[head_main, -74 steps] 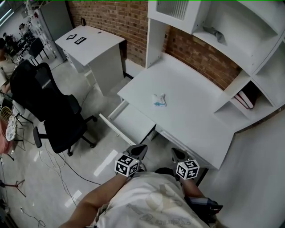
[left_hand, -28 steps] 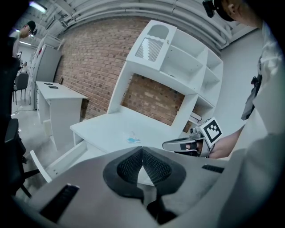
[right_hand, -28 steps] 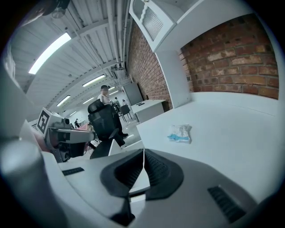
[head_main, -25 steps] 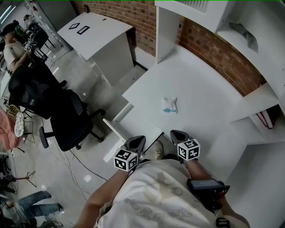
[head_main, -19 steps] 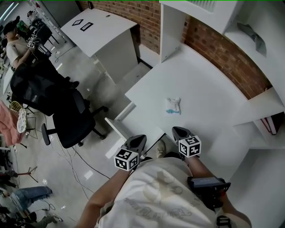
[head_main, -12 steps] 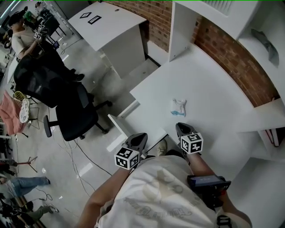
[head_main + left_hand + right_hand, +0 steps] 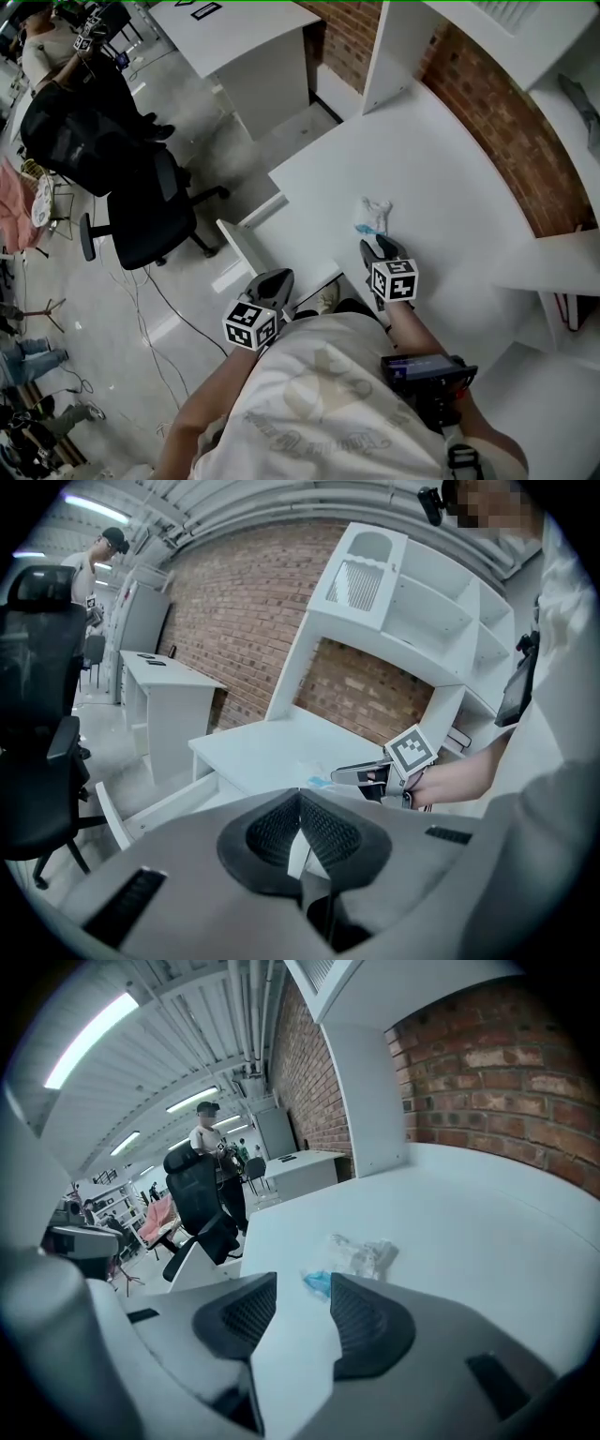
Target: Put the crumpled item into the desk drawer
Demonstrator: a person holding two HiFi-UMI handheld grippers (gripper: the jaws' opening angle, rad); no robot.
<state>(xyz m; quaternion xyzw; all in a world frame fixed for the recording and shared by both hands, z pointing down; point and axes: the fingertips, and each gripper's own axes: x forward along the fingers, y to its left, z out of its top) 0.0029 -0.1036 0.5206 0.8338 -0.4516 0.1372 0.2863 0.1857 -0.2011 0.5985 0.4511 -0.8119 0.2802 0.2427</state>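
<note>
The crumpled item point(image 7: 375, 214), clear wrap with a blue corner, lies on the white desk point(image 7: 450, 197). My right gripper point(image 7: 369, 247) sits just short of it. In the right gripper view the item point(image 7: 364, 1254) lies just beyond the gripper point(image 7: 303, 1288). Its jaws have just been opening and stand apart, and the pads touch nothing. The open drawer point(image 7: 242, 251) juts from the desk's left front. My left gripper point(image 7: 275, 279) hovers near it; in the left gripper view its pads point(image 7: 323, 832) meet with nothing held. That view also shows the right gripper point(image 7: 361, 775) beside the item point(image 7: 317, 782).
A black office chair point(image 7: 141, 216) stands left of the drawer. A second white desk point(image 7: 253, 37) is at the back, and a person point(image 7: 47, 47) stands far left. A brick wall point(image 7: 497, 122) and white shelves point(image 7: 562, 262) bound the desk behind and right.
My right gripper has moved forward over the desk, up to the crumpled item, and its jaws have opened. The left gripper has shifted a little towards the drawer.
</note>
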